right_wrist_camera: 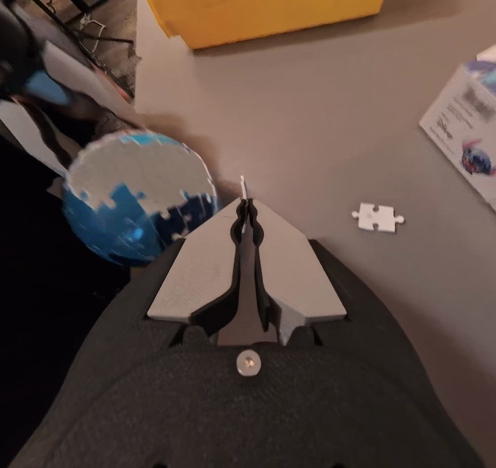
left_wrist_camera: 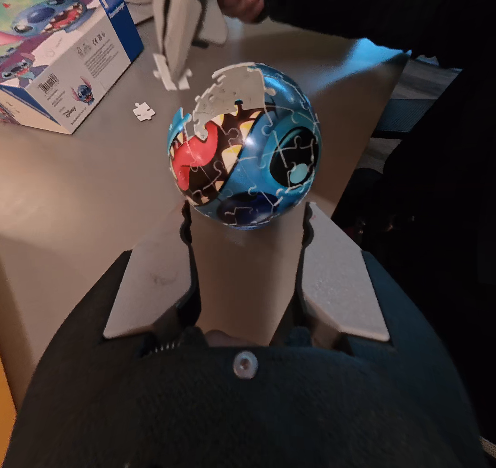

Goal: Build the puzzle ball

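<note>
Dim room, grey bench (right_wrist_camera: pixel 295 122), and the puzzle ball (left_wrist_camera: pixel 243 146) sits near the bench's edge, most of its shell joined with a gap open at the top. The left gripper (left_wrist_camera: pixel 245 208) is spread wide just short of the ball, holding nothing. The right gripper (right_wrist_camera: pixel 244 200) is pinched on a white piece (right_wrist_camera: pixel 243 186); another loose piece (right_wrist_camera: pixel 377 217) lies mid-bench, so I'd say only a few are left.

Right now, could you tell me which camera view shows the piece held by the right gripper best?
The left wrist view: the held piece faces it broadside below the right gripper's fingers. The right wrist view shows it edge-on only.
</note>
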`<state>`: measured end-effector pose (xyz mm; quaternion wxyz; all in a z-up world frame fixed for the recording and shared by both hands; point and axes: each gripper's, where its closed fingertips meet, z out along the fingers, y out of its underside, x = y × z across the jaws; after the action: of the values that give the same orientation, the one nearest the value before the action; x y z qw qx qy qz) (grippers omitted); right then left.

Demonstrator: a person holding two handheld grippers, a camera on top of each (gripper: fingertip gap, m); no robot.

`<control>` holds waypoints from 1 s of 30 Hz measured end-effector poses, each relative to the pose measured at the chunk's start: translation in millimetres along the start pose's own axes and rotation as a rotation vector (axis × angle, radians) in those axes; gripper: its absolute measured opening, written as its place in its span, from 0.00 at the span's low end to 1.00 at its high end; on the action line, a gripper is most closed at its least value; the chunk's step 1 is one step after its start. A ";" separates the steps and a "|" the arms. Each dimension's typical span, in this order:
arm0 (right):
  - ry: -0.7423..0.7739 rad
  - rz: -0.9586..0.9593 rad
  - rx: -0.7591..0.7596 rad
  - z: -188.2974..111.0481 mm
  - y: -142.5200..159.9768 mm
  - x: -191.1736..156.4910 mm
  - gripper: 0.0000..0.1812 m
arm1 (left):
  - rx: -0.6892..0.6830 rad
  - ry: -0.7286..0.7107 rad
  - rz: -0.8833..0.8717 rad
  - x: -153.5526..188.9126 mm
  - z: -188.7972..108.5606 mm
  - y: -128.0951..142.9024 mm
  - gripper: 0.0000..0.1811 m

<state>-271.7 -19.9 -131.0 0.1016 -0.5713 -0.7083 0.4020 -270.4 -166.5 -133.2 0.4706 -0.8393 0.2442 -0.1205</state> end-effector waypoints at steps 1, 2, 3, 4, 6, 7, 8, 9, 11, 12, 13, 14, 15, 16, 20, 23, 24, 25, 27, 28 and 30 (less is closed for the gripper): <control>-0.003 0.011 -0.004 2.6 14.2 6.6 0.00 | 0.016 0.002 0.008 -0.2 -3.0 1.2 0.47; -0.005 0.038 -0.019 6.6 29.0 12.1 0.00 | 0.025 -0.004 0.004 -2.7 -5.4 3.7 0.47; -0.011 0.072 -0.046 11.0 44.1 16.0 0.00 | 0.026 -0.009 -0.008 -6.5 -7.4 7.1 0.47; -0.018 0.104 -0.069 15.1 56.1 18.8 0.00 | 0.030 -0.008 -0.018 -9.9 -8.7 10.1 0.48; -0.007 0.139 -0.092 22.1 71.4 26.8 0.00 | 0.051 0.000 -0.016 -13.9 -9.9 13.3 0.47; -0.011 0.139 -0.107 25.0 75.8 28.2 0.01 | 0.056 0.003 -0.013 -15.7 -9.0 15.1 0.47; -0.029 0.137 -0.112 26.7 76.1 26.4 0.01 | 0.057 0.014 -0.004 -15.7 -7.4 17.6 0.47; -0.030 0.132 -0.125 27.4 76.2 25.9 0.01 | 0.056 0.020 0.010 -15.7 -5.0 20.3 0.47; 0.021 0.114 -0.173 24.0 77.3 30.5 0.01 | 0.033 0.028 0.025 -17.9 1.4 27.9 0.47; 0.071 0.119 -0.206 18.6 77.3 35.6 0.04 | 0.011 0.039 0.032 -18.9 4.2 32.8 0.48; 0.101 0.128 -0.233 11.5 74.4 37.3 0.11 | -0.002 0.046 0.042 -20.5 6.4 36.5 0.49; 0.098 0.132 -0.242 4.7 67.0 33.6 0.12 | 0.000 0.052 0.055 -21.5 8.0 37.7 0.49; 0.081 0.135 -0.242 -0.9 56.8 27.3 0.12 | 0.014 0.061 0.063 -21.9 9.6 36.5 0.48; 0.064 0.141 -0.249 -4.6 46.0 20.4 0.13 | 0.030 0.066 0.060 -22.4 11.4 34.2 0.48; -0.019 0.119 -0.406 4.8 9.3 -12.2 0.15 | 0.052 0.057 0.048 -25.3 15.3 35.9 0.48; -0.115 0.115 -0.593 22.4 -5.6 -36.0 0.15 | 0.050 0.053 0.054 -25.1 14.4 39.6 0.48; -0.114 0.116 -0.655 28.2 -5.9 -38.1 0.15 | 0.070 0.046 0.051 -25.8 12.6 37.1 0.48; -0.098 0.114 -0.718 33.0 -3.6 -37.6 0.15 | 0.085 0.038 0.036 -27.2 10.9 35.3 0.47; -0.049 0.103 -0.828 39.3 4.7 -33.6 0.12 | 0.108 0.023 -0.009 -32.5 8.5 32.8 0.45; -0.033 0.101 -0.879 40.5 9.8 -32.6 0.11 | 0.117 0.023 -0.036 -34.4 7.5 32.1 0.45; -0.020 0.102 -0.970 40.7 20.2 -33.3 0.09 | 0.134 0.052 -0.061 -32.0 5.7 30.3 0.44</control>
<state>-270.6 -67.5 -161.1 -0.2030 -0.5830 -0.7859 0.0354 -304.1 -158.8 -161.1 0.5153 -0.8094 0.2222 -0.1727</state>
